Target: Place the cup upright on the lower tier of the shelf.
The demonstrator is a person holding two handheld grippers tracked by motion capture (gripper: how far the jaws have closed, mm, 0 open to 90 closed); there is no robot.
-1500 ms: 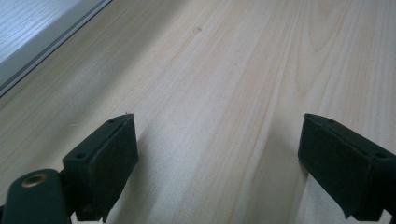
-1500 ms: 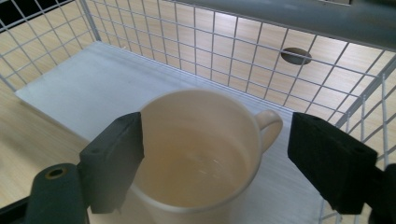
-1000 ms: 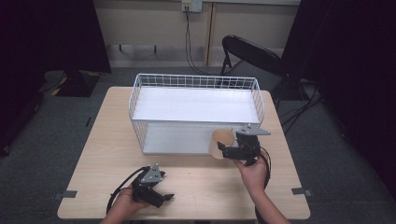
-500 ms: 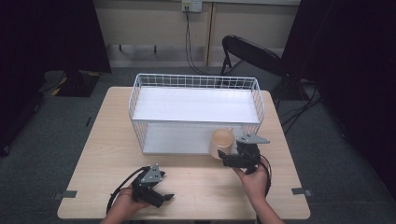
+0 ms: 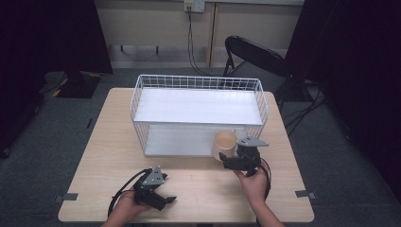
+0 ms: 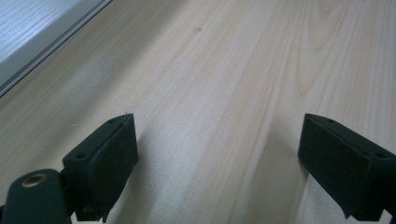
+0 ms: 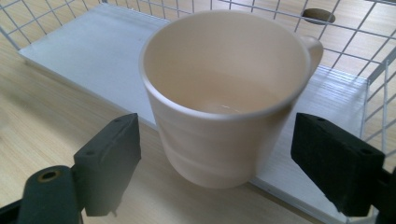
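A cream mug (image 5: 225,143) (image 7: 224,93) stands upright and empty at the front edge of the white lower board (image 5: 179,141) of a wire rack (image 5: 198,81). Its handle points away from me. I cannot tell whether its base rests on the board or on the table. My right gripper (image 5: 230,161) (image 7: 219,140) is open, with one jaw on each side of the mug and a gap on both sides. Near the table's front edge, my left gripper (image 5: 163,196) (image 6: 219,140) lies open over bare wood with nothing between its jaws.
The white wire rack takes up the back half of the wooden table (image 5: 104,137), and its wire wall (image 7: 373,74) rises just right of the mug. A black chair (image 5: 255,56) stands behind the table. Bare tabletop lies between the two grippers.
My right gripper has drawn back a little toward the table's front. The mug stays where it was. The left gripper has not moved.
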